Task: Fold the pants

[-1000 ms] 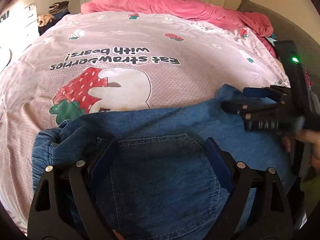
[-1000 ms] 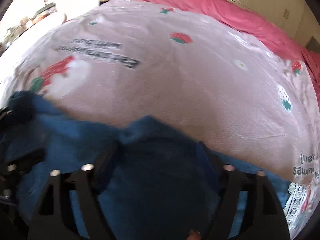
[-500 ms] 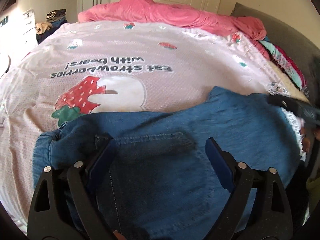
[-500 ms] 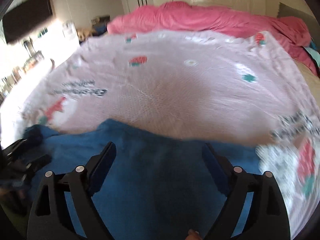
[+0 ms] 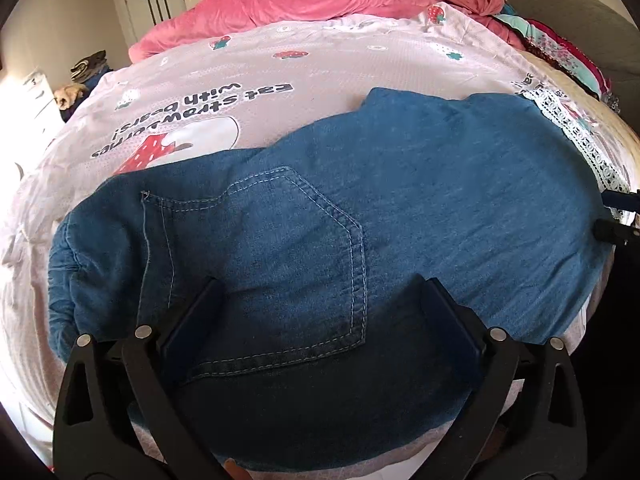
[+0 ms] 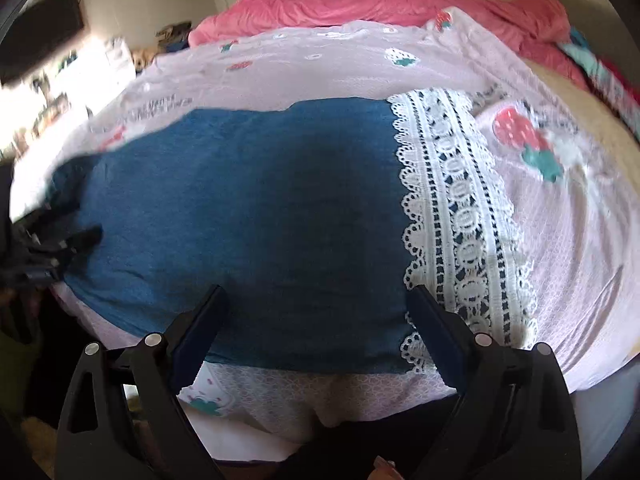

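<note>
Blue denim pants (image 5: 440,184) lie flat across the pink strawberry bed sheet (image 5: 280,60). My left gripper (image 5: 318,284) hovers over the waist end by the back pocket (image 5: 280,248). Its jaws are opening, and denim shows between the fingers without the pads pressing on it. My right gripper (image 6: 316,290) is over the leg end of the pants (image 6: 260,200), beside the white lace hem (image 6: 452,200). Its jaws are opening too, holding nothing. Each gripper shows at the edge of the other's view: the right gripper (image 5: 618,216), the left gripper (image 6: 52,248).
A pink duvet (image 5: 320,0) is bunched along the far side of the bed. Colourful clothes (image 5: 560,52) are piled at the right by a grey headboard (image 5: 560,8). The bed's near edge (image 6: 320,412) runs just under the right gripper.
The right gripper slid rightward along the pants to the lace hem, leaving the middle of the left wrist view. Both views rolled slightly. Both pairs of jaws stand wider apart.
</note>
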A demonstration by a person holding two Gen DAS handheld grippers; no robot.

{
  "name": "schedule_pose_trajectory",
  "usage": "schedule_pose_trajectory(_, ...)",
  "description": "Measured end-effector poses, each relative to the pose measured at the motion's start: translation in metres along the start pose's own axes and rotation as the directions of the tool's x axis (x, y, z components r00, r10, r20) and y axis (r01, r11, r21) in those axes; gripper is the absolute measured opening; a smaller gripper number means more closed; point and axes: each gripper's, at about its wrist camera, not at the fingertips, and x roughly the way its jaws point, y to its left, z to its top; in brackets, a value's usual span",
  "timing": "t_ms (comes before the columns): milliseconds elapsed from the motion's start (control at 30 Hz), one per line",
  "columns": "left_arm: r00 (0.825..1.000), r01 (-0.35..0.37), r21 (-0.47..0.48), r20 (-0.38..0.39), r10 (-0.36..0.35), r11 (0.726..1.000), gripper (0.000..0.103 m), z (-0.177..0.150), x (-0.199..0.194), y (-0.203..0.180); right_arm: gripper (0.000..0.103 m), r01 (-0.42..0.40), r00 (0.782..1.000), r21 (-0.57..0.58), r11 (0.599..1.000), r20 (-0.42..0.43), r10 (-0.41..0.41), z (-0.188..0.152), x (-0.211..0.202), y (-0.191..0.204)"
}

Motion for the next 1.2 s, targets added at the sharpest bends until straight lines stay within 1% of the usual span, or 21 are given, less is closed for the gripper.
schedule_pose_trajectory(67, 1.0, 0.002, -0.006, 0.004, -0.002, 1.0, 0.093, -0.001, -0.002, 0.001, 0.094, -0.031, 0.999, 0.021, 0.999, 0.029, 0.031, -0.002, -0.008, -0.002)
schedule_pose_trajectory(133, 1.0, -0.004, -0.013, 0.008, 0.004, 1.0, 0.093, -0.004, -0.009, 0.001, 0.093, -0.099, 0.992, 0.09, 0.991, 0.088, 0.091, -0.005, -0.026, -0.014)
schedule_pose_trajectory(200, 1.0, 0.003, -0.02, 0.018, -0.003, 1.0, 0.093, -0.006, -0.019, -0.001, 0.093, -0.137, 0.984, 0.148, 0.979, 0.138, 0.116, -0.009, -0.045, -0.028)
schedule_pose_trajectory(267, 0.999, 0.019, -0.024, 0.027, -0.018, 1.0, 0.093, -0.005, -0.03, -0.003, 0.093, -0.14, 0.979, 0.19, 0.972, 0.173, 0.108, -0.013, -0.063, -0.043)
schedule_pose_trajectory(333, 0.999, 0.027, -0.028, 0.04, -0.026, 0.999, 0.093, -0.002, -0.038, -0.005, 0.093, -0.125, 0.977, 0.21, 0.97, 0.196, 0.083, -0.016, -0.077, -0.056)
schedule_pose_trajectory(433, 0.996, 0.06, -0.027, 0.064, -0.059, 0.998, 0.093, 0.008, -0.053, -0.011, 0.093, -0.105, 0.976, 0.245, 0.964, 0.21, 0.053, -0.023, -0.088, -0.074)
schedule_pose_trajectory(500, 0.994, 0.072, 0.003, 0.083, -0.072, 0.997, 0.093, 0.018, -0.061, -0.022, 0.093, -0.094, 0.976, 0.267, 0.959, 0.213, 0.036, -0.028, -0.092, -0.082)
schedule_pose_trajectory(567, 0.991, 0.089, 0.028, 0.102, -0.092, 0.996, 0.093, 0.029, -0.067, -0.032, 0.093, -0.092, 0.975, 0.284, 0.954, 0.219, 0.028, -0.032, -0.093, -0.09)
schedule_pose_trajectory(667, 0.986, 0.121, 0.06, 0.109, -0.127, 0.991, 0.093, 0.044, -0.068, -0.049, 0.094, -0.092, 0.975, 0.301, 0.949, 0.219, 0.025, -0.037, -0.092, -0.092)
schedule_pose_trajectory(867, 0.976, 0.175, 0.171, 0.102, -0.194, 0.97, 0.093, 0.077, -0.059, -0.099, 0.094, -0.099, 0.977, 0.319, 0.943, 0.211, 0.031, -0.041, -0.081, -0.094)
schedule_pose_trajectory(1000, 0.972, 0.203, 0.215, 0.072, -0.223, 0.955, 0.093, 0.098, -0.042, -0.124, 0.094, -0.132, 0.975, 0.362, 0.923, 0.215, 0.055, -0.044, -0.07, -0.101)
schedule_pose_trajectory(1067, 0.971, 0.219, 0.239, 0.044, -0.235, 0.946, 0.093, 0.11, -0.03, -0.138, 0.094, -0.144, 0.974, 0.38, 0.914, 0.217, 0.063, -0.045, -0.067, -0.103)
schedule_pose_trajectory(1200, 0.968, 0.234, 0.283, 0.02, -0.25, 0.93, 0.093, 0.13, -0.01, -0.158, 0.094, -0.175, 0.97, 0.396, 0.901, 0.225, 0.09, -0.043, -0.059, -0.104)
